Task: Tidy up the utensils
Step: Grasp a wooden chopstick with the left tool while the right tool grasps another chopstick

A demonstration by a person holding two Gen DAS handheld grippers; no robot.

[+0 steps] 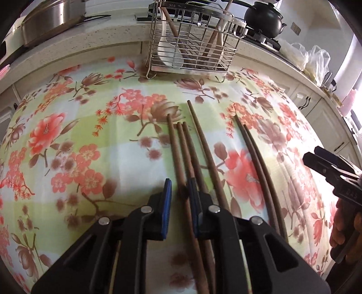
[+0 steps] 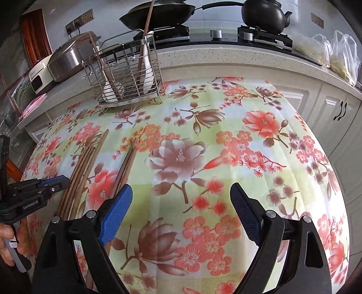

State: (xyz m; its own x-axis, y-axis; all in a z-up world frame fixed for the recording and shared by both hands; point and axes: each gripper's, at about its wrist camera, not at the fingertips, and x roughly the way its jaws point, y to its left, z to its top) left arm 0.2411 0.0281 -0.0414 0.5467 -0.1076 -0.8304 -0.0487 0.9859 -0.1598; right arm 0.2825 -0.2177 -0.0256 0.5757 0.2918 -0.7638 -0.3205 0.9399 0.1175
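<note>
Several brown wooden chopsticks (image 1: 199,144) lie side by side on the floral tablecloth (image 1: 90,135), pointing toward a wire utensil basket (image 1: 192,45) at the table's far edge. The basket holds a white spoon (image 1: 168,52) and some wooden utensils. My left gripper (image 1: 179,199) sits low over the near ends of the chopsticks, its blue pads (image 1: 167,194) narrowly apart with one chopstick between them. My right gripper (image 2: 181,203) is wide open and empty above the cloth, right of the chopsticks (image 2: 86,171). The basket also shows in the right wrist view (image 2: 126,74).
A speckled counter (image 2: 226,54) runs behind the table with a steel cooker (image 2: 70,56), a black wok (image 2: 158,13), a black kettle (image 2: 264,11) on the stove and plastic bags (image 2: 334,54). White cabinet doors (image 2: 334,113) stand to the right.
</note>
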